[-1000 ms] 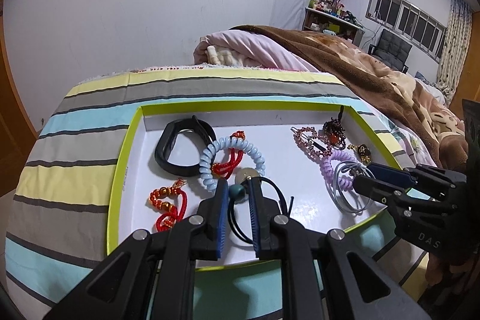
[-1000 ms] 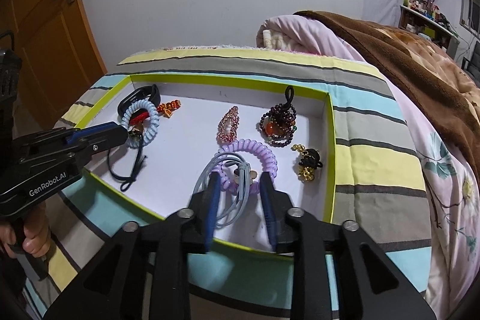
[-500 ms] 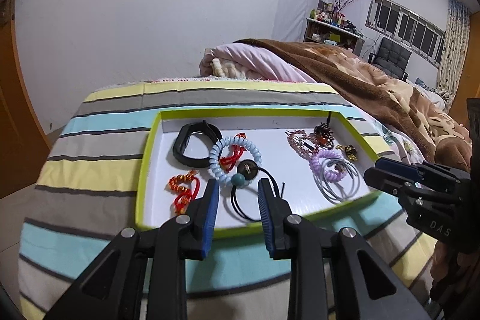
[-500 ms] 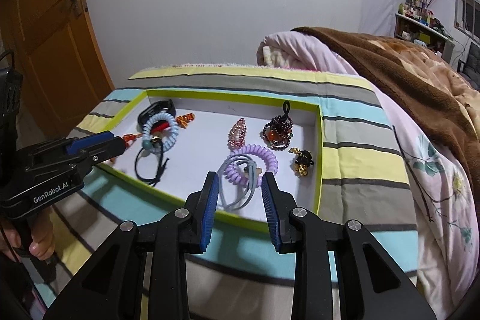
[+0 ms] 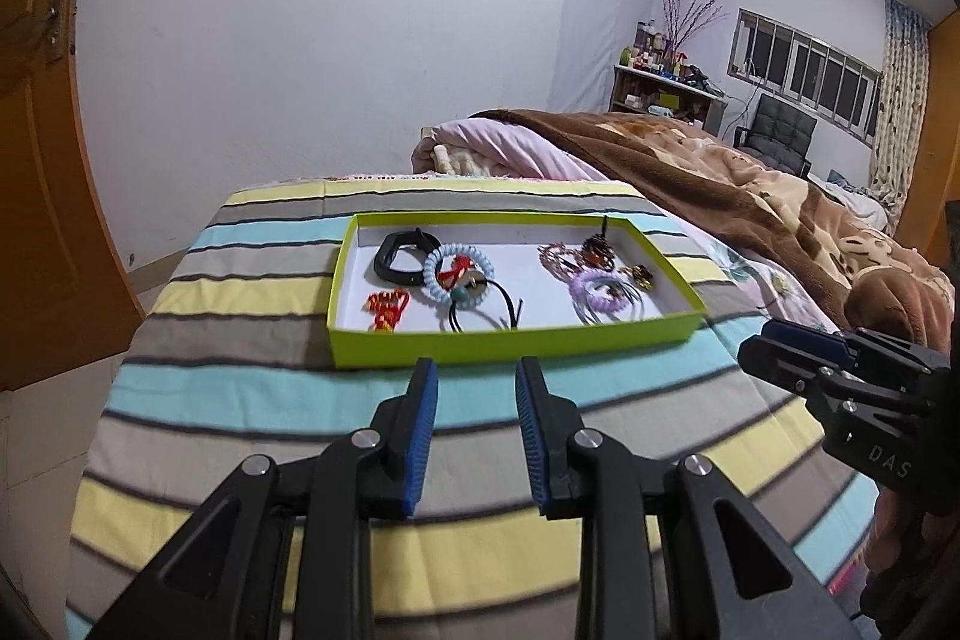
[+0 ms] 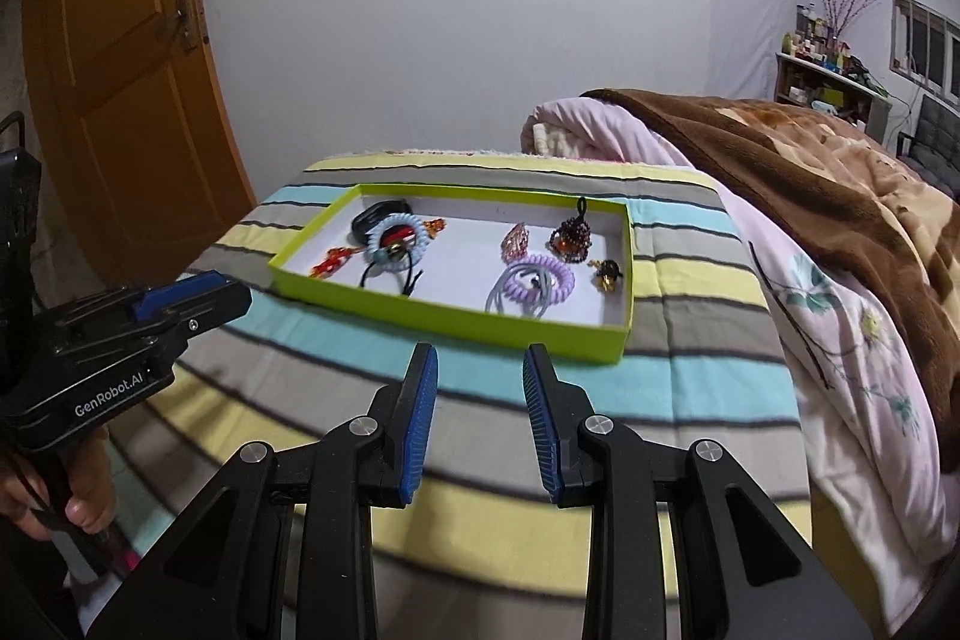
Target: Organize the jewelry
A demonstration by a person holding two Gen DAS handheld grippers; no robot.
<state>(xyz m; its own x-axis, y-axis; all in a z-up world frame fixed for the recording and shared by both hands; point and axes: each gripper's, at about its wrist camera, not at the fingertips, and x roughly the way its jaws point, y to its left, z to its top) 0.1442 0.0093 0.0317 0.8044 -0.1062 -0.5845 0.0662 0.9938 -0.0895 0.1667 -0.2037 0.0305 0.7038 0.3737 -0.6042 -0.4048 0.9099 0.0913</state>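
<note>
A lime-green tray (image 5: 510, 340) (image 6: 444, 313) lies on the striped bed cover. Its left half holds a black band (image 5: 399, 253), a light-blue coil tie (image 5: 457, 271), a red knot charm (image 5: 387, 307) and a black elastic with a teal bead (image 5: 480, 310). On the right lie a purple coil tie (image 6: 540, 280), a dark beaded pendant (image 6: 573, 235), a pink beaded clip (image 6: 516, 238) and a black-gold charm (image 6: 607, 273). My left gripper (image 5: 476, 364) and right gripper (image 6: 478, 349) hover open, short of the tray's near wall, with nothing between their fingers.
The striped cover (image 5: 252, 388) spreads around the tray. A brown blanket (image 5: 750, 196) and pink quilt (image 6: 840, 340) lie to the right. An orange door (image 6: 120, 70) stands at left. A shelf (image 5: 660, 88) and chair (image 5: 780, 136) stand at the far wall.
Both grippers drew back and rose away from the tray. The left jaws widened and let go of the black elastic, which stays in the tray.
</note>
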